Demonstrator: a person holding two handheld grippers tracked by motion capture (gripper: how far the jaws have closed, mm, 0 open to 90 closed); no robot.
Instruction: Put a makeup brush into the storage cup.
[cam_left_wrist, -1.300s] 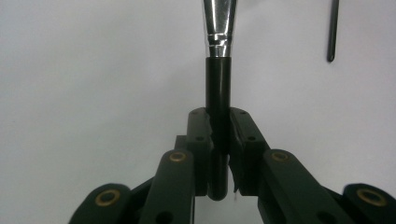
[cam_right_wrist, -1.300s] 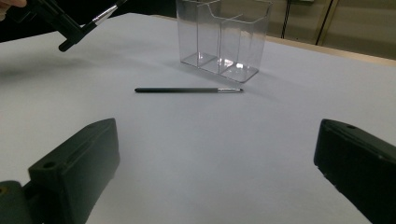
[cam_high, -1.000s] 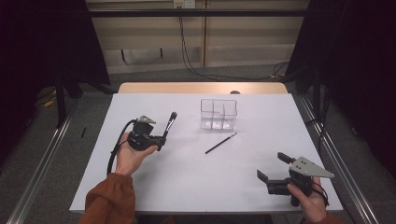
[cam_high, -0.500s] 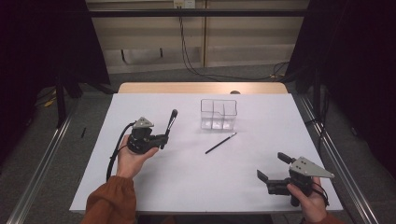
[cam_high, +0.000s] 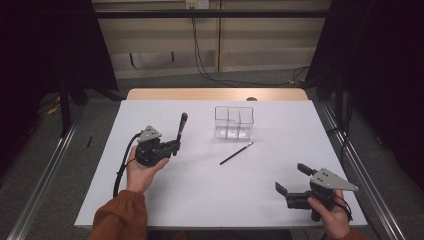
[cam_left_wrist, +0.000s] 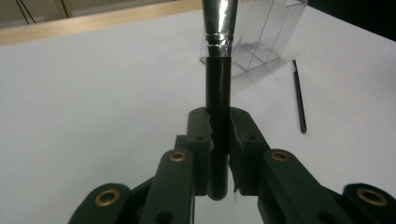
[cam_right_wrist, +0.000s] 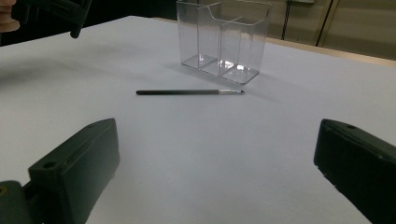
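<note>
My left gripper (cam_high: 174, 145) is held above the left half of the white table (cam_high: 190, 200), shut on the black handle of a thick makeup brush (cam_high: 181, 126). The brush points away and up. In the left gripper view the pads (cam_left_wrist: 243, 135) squeeze that handle (cam_left_wrist: 218, 88) below its silver ferrule. A thin dark brush (cam_high: 236, 153) lies flat on the table in front of a clear three-compartment organizer (cam_high: 234, 121). My right gripper (cam_high: 291, 178) rests near the front right edge, open and with nothing in it. It faces the thin brush (cam_right_wrist: 187, 92) and the organizer (cam_right_wrist: 224, 39).
The table's wooden far edge (cam_high: 215, 94) sits behind the organizer. Cables hang against the wall beyond. Dark curtains flank both sides. The left hand and its gripper (cam_right_wrist: 56, 11) show at the top left corner of the right gripper view.
The left gripper has shifted slightly with the thick brush still in its jaws. The right gripper, the thin brush and the organizer have stayed where they were.
</note>
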